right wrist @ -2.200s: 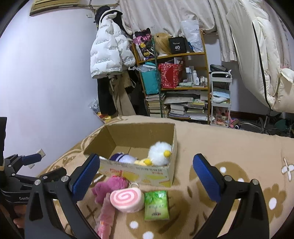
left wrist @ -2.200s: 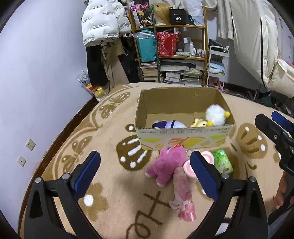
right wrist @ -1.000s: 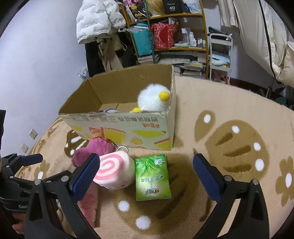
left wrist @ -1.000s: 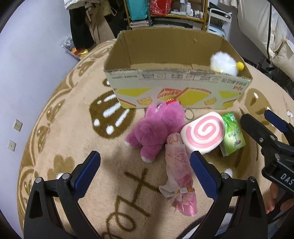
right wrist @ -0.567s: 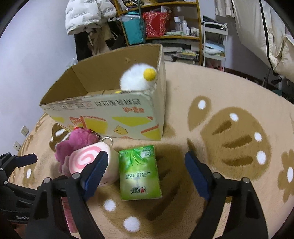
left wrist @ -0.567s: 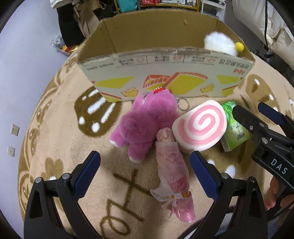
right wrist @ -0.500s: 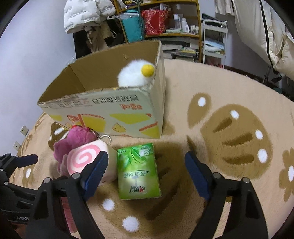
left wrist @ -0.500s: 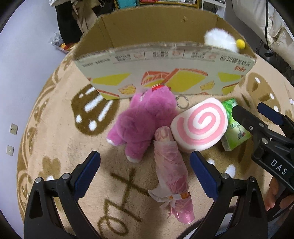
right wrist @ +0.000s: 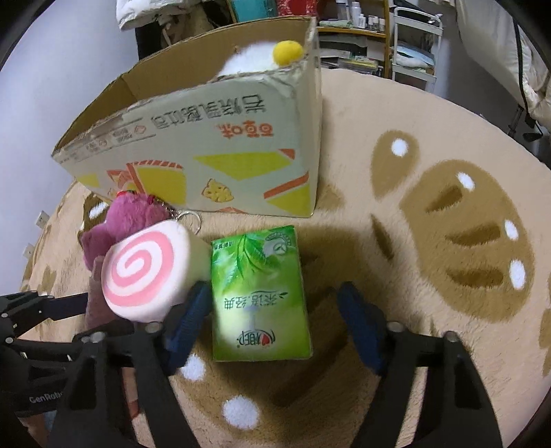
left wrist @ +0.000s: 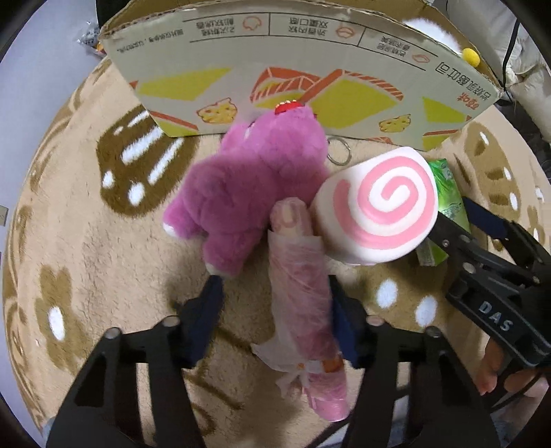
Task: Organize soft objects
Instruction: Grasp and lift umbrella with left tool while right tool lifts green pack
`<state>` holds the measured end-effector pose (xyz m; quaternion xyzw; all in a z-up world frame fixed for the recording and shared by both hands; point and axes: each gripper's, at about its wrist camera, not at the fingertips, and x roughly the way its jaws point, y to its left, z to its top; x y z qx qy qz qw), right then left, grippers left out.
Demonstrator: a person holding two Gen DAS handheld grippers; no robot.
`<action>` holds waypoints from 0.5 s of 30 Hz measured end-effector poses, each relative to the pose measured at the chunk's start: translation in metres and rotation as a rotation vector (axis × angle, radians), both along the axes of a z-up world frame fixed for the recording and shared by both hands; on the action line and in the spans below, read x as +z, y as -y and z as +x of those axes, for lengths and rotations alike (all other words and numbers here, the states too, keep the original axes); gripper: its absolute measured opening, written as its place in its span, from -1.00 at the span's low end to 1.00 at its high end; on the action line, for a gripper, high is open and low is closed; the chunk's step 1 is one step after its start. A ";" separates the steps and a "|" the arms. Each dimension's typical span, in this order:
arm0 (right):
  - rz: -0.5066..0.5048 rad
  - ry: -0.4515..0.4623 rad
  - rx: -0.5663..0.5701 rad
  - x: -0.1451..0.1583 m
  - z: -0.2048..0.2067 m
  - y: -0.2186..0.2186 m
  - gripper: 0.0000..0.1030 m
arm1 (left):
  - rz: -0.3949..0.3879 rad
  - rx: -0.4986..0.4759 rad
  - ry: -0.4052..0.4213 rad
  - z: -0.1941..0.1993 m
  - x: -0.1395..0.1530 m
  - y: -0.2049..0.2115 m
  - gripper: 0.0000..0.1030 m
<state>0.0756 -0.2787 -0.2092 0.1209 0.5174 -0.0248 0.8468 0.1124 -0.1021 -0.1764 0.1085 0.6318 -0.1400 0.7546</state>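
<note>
My left gripper (left wrist: 275, 310) points down at the rug, its jaws closing around a pink plastic-wrapped roll (left wrist: 299, 286). The right pad is against the roll, while the left pad stands clear of it. A purple plush (left wrist: 255, 193) and a pink-swirl cushion (left wrist: 382, 206) lie just beyond, touching the roll. My right gripper (right wrist: 273, 320) is closing around a green tissue pack (right wrist: 258, 296). Its left pad is at the pack's edge and a gap remains on the right. Behind all this stands the cardboard box (right wrist: 206, 138) holding a white fluffy toy (right wrist: 255, 55).
Everything lies on a beige rug (right wrist: 447, 155) with brown patterns, bare to the right of the pack. The swirl cushion (right wrist: 144, 272) leans against the pack's left side. A keyring (left wrist: 339, 155) lies by the box front. Shelves (right wrist: 365, 20) stand behind the box. A hand (left wrist: 499, 372) holds the right gripper.
Both grippers have come down closer to the rug. The left jaws have narrowed around the pink roll, and the right jaws around the green pack.
</note>
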 end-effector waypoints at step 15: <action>-0.001 0.034 0.013 0.014 -0.012 -0.003 0.09 | -0.061 -0.055 0.051 -0.030 0.029 -0.001 -0.73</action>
